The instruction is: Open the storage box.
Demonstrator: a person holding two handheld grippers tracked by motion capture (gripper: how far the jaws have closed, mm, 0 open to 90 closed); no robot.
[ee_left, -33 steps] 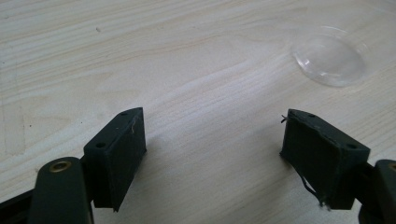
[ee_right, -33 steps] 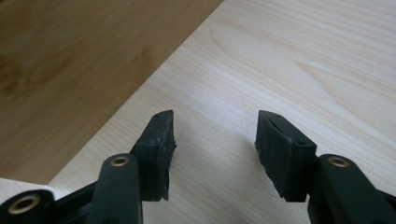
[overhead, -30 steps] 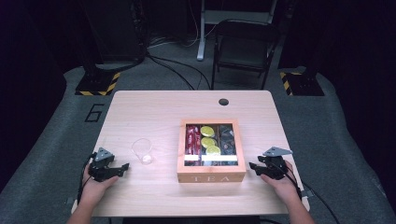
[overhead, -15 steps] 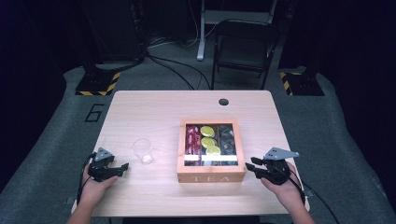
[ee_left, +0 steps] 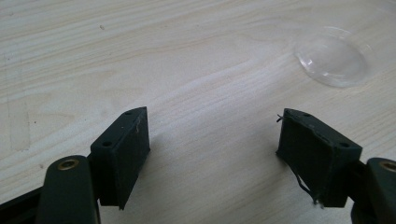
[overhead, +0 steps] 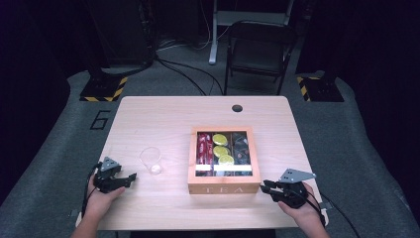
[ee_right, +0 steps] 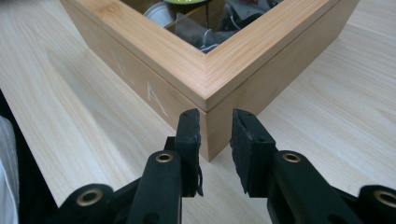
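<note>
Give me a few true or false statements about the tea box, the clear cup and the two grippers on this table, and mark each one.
1. The wooden tea box sits right of the clear cup. True.
2. The left gripper is clamped on the cup. False: its jaws stand wide apart over bare table, the cup ahead of them.
3. The right gripper points at a corner of the box. True.
4. The cup lies tipped on its side. False: it stands upright.
5. The right gripper holds a tea bag. False: nothing sits between its jaws.

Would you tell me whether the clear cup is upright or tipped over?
Upright: the clear cup stands on its base with its round rim facing up.
</note>
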